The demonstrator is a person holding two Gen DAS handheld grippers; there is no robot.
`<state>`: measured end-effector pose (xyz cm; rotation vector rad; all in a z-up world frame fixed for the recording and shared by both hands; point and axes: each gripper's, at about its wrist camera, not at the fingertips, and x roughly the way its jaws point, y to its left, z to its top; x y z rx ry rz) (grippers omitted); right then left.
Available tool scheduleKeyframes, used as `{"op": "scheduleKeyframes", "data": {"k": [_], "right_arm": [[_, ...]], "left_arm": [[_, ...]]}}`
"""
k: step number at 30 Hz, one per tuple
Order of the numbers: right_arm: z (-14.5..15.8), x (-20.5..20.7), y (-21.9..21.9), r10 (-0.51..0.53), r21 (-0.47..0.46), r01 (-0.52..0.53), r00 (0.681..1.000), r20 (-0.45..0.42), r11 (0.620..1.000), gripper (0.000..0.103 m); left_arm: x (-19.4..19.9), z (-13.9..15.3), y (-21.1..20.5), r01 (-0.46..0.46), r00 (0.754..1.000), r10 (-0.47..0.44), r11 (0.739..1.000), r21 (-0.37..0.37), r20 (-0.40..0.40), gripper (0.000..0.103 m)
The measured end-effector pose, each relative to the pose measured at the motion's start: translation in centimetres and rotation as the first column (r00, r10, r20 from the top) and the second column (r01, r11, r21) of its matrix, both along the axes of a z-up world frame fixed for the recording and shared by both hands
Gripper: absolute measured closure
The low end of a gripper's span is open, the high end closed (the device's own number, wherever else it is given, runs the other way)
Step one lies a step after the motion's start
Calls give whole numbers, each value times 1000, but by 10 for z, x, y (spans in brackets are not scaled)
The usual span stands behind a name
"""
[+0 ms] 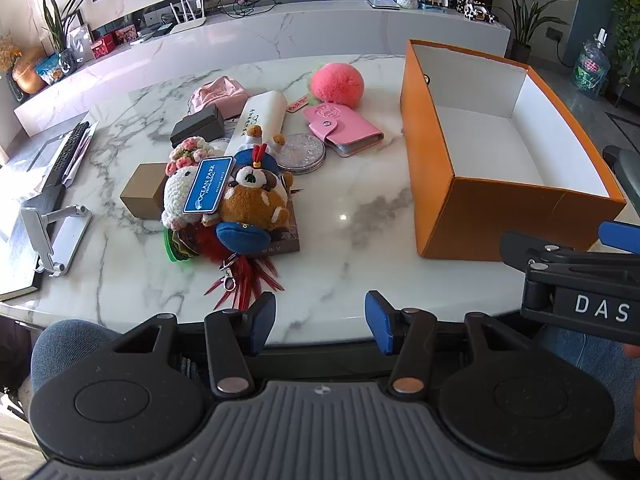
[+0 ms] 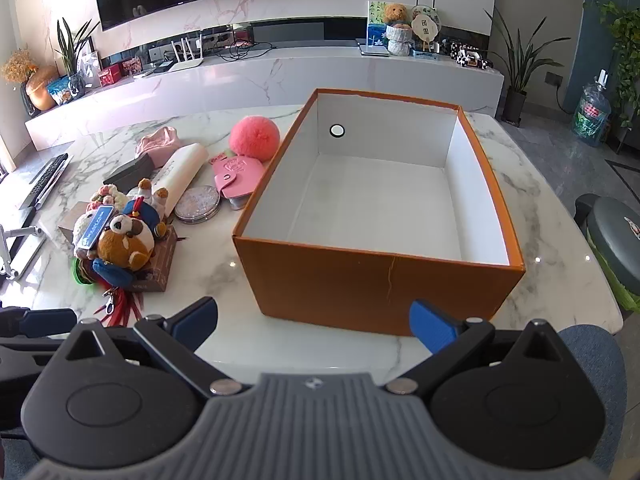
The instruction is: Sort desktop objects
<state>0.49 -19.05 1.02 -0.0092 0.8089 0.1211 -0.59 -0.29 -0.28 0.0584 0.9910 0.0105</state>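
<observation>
a: status?
b: both my jaws apart, holding nothing. toy pile (image 1: 236,204) ahead-left of left gripper (image 1: 320,322); orange box (image 2: 376,280) just ahead of right gripper (image 2: 314,324).
a: plan?
b: take the top plush first, pinch its body.

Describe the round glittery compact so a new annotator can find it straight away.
Start at the orange box on the marble table and look just off its left wall. The compact lies flat there, between the pink snap wallet and the plush-toy pile. It is the only flat silver disc with a sparkly lid.
</observation>
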Motion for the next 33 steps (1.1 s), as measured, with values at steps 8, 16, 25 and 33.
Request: {"op": "scheduleKeyframes", "data": {"k": [8, 16, 25, 33], "right_arm": [[-2, -2, -3, -4, 9, 4, 1000, -5, 1000, 1], [-1, -3, -4, -4, 12, 4, 1000, -5, 1000, 1], [-1, -4, -5, -4, 12, 4, 1000, -3, 1000, 1], [-1, -5, -3, -1, 4, 1, 1000, -10, 1000, 1]], "left_arm": [[-1, 0, -1, 0, 1000, 0, 1000, 0, -1, 44], [-1, 0, -1, 0, 1000, 0, 1000, 0, -2, 44], [-2, 1, 0, -3, 1000, 3, 1000, -4, -2, 44], [-3, 1, 3, -3, 1000, 3, 1000, -7, -7, 44]]}}
